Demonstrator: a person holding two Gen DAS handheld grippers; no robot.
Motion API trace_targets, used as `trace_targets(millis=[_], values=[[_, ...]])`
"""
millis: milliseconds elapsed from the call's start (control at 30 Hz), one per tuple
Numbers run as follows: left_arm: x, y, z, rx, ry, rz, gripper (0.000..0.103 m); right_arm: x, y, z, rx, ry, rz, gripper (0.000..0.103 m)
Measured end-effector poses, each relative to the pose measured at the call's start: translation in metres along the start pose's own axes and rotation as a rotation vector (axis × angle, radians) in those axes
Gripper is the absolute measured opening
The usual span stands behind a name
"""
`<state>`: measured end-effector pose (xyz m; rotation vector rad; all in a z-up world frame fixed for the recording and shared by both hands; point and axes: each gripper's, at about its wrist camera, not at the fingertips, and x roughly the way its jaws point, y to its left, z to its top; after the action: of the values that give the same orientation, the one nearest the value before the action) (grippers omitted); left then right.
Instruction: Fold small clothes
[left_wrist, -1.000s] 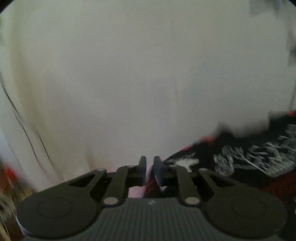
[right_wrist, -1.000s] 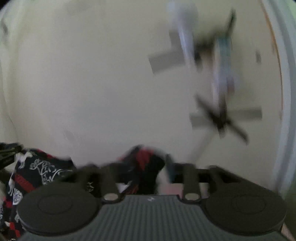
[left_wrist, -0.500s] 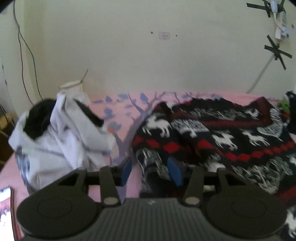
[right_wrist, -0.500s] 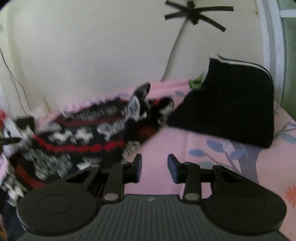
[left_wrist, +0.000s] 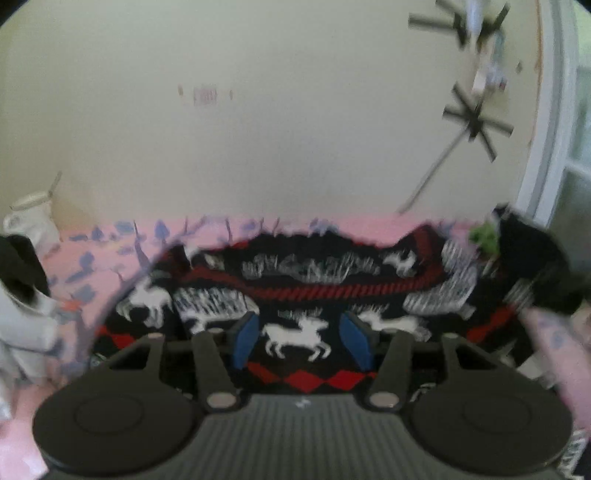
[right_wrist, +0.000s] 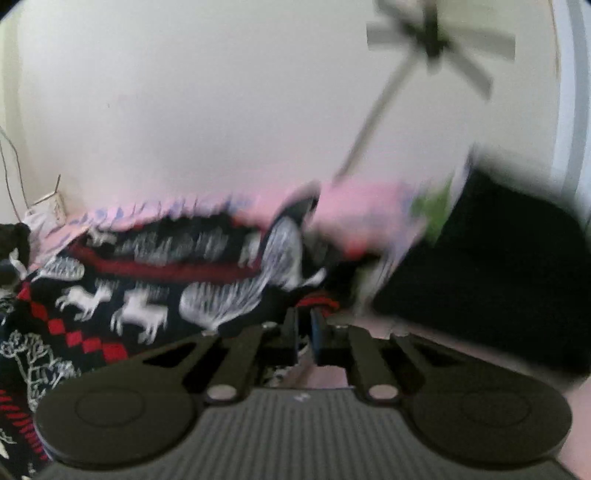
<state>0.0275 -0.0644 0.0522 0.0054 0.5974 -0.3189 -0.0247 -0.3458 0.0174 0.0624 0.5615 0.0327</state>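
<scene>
Left hand-held gripper (left_wrist: 301, 338) jaws opening over sweater (left_wrist: 317, 280) mid-bed; right hand-held gripper (right_wrist: 304, 330) pressed together at its edge, bare pink bed (right_wrist: 576, 424) rightward.

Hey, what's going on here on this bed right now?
A person is folding a black, red and white reindeer-pattern sweater spread on a pink floral bedsheet. The left gripper hangs over the sweater, jaws opening, nothing clamped. The right gripper is shut at the sweater's right edge; blur hides whether it pinches fabric. A black garment lies beside it.
</scene>
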Motion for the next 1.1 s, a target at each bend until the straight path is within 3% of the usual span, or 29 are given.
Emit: trace_targets(millis=[67,167,233,300,367,400,433,500,600,633,733,800,867,1033,1100], values=[[0.019,0.004,-0.007,-0.021,0.042,0.016,0.05,-0.027,0.004,0.023,-0.174,-0.121,-0.147,0.002],[0.035,0.012,-0.023,-0.034,0.077,0.04,0.049,-0.051,0.008,0.041,-0.543,-0.266,-0.492,0.002],[0.029,0.01,-0.024,-0.017,0.05,0.033,0.052,-0.047,-0.007,0.037,-0.705,-0.25,-0.651,0.005],[0.028,0.005,-0.026,0.013,0.058,0.05,0.053,-0.043,-0.03,0.03,-0.686,-0.2,-0.734,0.011],[0.026,0.001,-0.027,0.033,0.051,0.05,0.054,-0.052,-0.058,0.021,-0.531,-0.126,-0.709,0.021],[0.026,0.001,-0.027,0.04,0.051,0.048,0.054,-0.07,-0.085,0.007,-0.3,-0.085,-0.637,0.026],[0.026,0.0,-0.027,0.043,0.051,0.049,0.055,-0.07,-0.085,0.007,-0.3,-0.085,-0.637,0.026],[0.026,-0.001,-0.026,0.044,0.052,0.049,0.056,-0.085,-0.109,-0.009,-0.084,-0.061,-0.556,0.025],[0.026,-0.002,-0.026,0.041,0.053,0.049,0.057,-0.111,-0.137,-0.038,0.253,-0.087,-0.378,0.025],[0.026,-0.002,-0.026,0.043,0.053,0.049,0.057,-0.121,-0.15,-0.052,0.433,-0.121,-0.249,0.024],[0.026,-0.001,-0.026,0.044,0.053,0.047,0.057,-0.12,-0.154,-0.054,0.467,-0.156,-0.279,0.026],[0.026,-0.001,-0.026,0.044,0.054,0.048,0.058,-0.114,-0.166,-0.052,0.474,-0.184,-0.327,0.042],[0.026,-0.001,-0.026,0.045,0.053,0.048,0.058,-0.102,-0.188,-0.05,0.55,-0.188,-0.315,0.047],[0.026,-0.002,-0.027,0.055,0.05,0.056,0.058,-0.061,-0.229,-0.059,0.9,-0.164,-0.091,0.042],[0.027,-0.003,-0.027,0.059,0.051,0.059,0.058,-0.056,-0.233,-0.063,0.958,-0.162,-0.065,0.037]])
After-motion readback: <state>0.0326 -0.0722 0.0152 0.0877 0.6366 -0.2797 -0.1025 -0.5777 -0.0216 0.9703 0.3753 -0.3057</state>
